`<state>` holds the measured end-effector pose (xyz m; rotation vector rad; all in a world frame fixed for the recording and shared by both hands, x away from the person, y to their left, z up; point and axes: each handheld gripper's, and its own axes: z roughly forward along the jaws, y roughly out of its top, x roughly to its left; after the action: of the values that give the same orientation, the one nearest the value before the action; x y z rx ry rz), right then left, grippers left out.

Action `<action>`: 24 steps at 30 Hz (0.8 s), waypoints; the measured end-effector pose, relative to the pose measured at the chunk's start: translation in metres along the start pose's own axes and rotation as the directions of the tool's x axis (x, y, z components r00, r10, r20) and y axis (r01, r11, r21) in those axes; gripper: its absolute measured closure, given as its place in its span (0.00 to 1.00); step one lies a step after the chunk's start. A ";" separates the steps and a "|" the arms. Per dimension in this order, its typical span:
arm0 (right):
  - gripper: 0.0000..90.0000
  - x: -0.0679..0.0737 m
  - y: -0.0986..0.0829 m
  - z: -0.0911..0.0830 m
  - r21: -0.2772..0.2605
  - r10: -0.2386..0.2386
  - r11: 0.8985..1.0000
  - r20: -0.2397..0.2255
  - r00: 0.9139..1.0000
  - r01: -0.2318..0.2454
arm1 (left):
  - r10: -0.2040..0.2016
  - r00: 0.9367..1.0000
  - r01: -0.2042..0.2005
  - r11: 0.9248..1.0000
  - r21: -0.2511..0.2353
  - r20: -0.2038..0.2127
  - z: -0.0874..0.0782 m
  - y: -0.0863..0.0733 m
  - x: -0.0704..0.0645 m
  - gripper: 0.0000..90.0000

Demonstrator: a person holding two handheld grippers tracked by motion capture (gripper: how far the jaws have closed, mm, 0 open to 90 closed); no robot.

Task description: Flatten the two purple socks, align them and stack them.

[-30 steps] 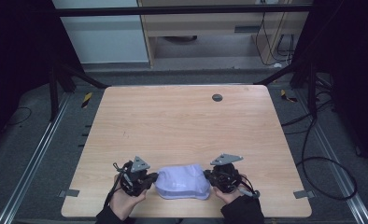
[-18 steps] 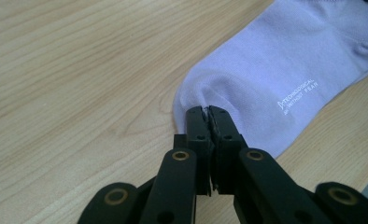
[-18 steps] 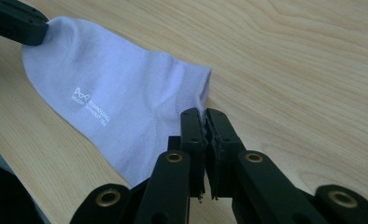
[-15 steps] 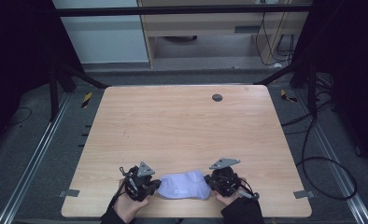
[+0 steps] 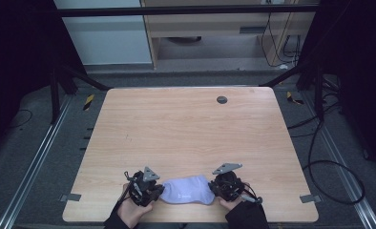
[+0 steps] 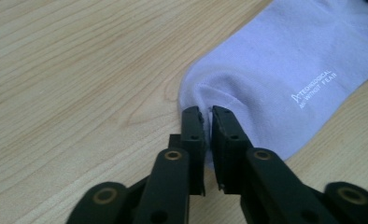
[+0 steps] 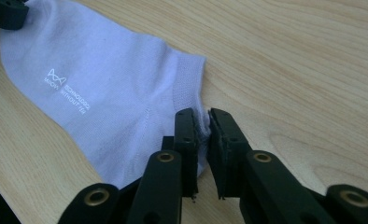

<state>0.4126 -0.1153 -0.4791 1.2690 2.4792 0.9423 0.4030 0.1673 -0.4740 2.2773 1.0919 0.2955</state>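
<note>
Both claws are clamped on the lilac sock (image 5: 186,190) near the table's (image 5: 186,129) front edge: left claw (image 6: 206,116) at the toe, right claw (image 7: 201,119) at the cuff. Looks like a stretch-and-flatten step. Next probably needs an even pull before letting go.

- High view: overhead, from the person's side, facing forward and down, far off, whole table (image 5: 191,138).
- Gripper views: close, low, along own jaws; shared sock (image 6: 285,74).
</note>
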 end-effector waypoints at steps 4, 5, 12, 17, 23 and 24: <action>0.84 -0.001 0.000 0.000 -0.017 -0.006 1.000 -0.008 1.000 0.006 | -0.006 1.000 0.006 0.999 -0.035 -0.004 -0.002 0.000 0.002 0.80; 0.80 -0.002 0.000 -0.003 -0.036 -0.010 0.999 -0.001 1.000 0.010 | -0.007 1.000 0.006 0.998 -0.059 -0.015 -0.004 0.000 0.004 0.78; 0.62 -0.017 -0.001 -0.008 -0.141 0.011 0.990 0.015 1.000 -0.008 | -0.029 0.998 0.021 0.990 -0.140 -0.054 -0.008 0.000 0.020 0.60; 0.47 -0.038 -0.004 -0.014 -0.232 0.058 0.972 0.071 0.996 -0.041 | -0.062 0.995 0.045 0.979 -0.197 -0.084 -0.011 -0.002 0.038 0.49; 0.36 -0.069 -0.011 -0.022 -0.304 0.136 0.948 0.124 0.983 -0.093 | -0.112 0.987 0.081 0.966 -0.247 -0.115 -0.016 -0.007 0.064 0.43; 0.35 -0.072 -0.013 -0.023 -0.306 0.142 0.947 0.127 0.982 -0.098 | -0.120 0.985 0.086 0.963 -0.255 -0.120 -0.017 -0.008 0.067 0.43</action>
<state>0.4381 -0.1870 -0.4769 1.3429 2.0723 1.1551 0.4338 0.2300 -0.4686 1.9949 1.1668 0.5204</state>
